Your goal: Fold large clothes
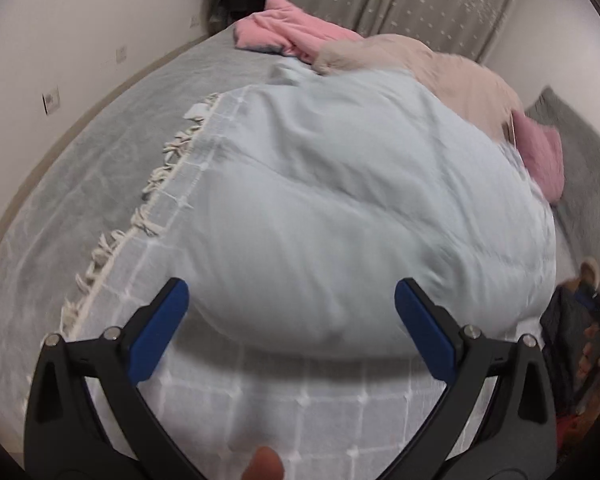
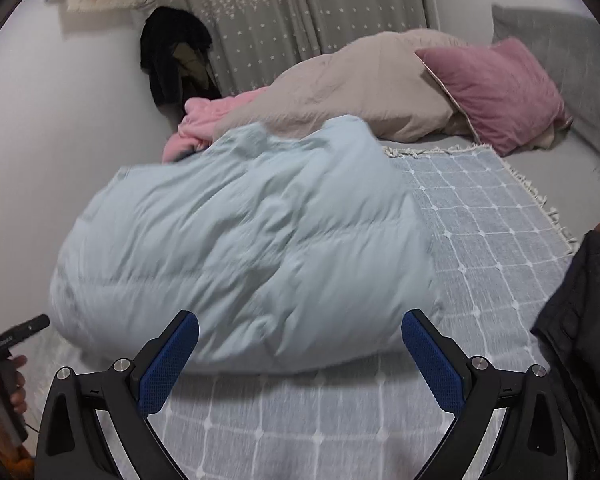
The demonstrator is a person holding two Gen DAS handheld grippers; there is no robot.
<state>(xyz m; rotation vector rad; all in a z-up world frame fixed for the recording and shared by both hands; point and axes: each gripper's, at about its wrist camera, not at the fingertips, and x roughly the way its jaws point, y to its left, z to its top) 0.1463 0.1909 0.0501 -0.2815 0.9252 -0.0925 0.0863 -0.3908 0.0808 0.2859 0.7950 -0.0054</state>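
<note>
Open left claw [image 1: 292, 328] before jacket [image 1: 340, 208]

No text, brand or number can be read anywhere. The black handheld device [image 2: 18, 334] at the left edge of the right wrist view bears small white lettering, too blurred to make out.

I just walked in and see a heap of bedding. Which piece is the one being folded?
Look at the bed, at the white grid-patterned throw with a fringe spread over it. On that throw, right in front of both open claws, lies a puffy pale blue quilted jacket. The beige duvet and pink pillow sit behind it; only this piece is pale blue.
</note>
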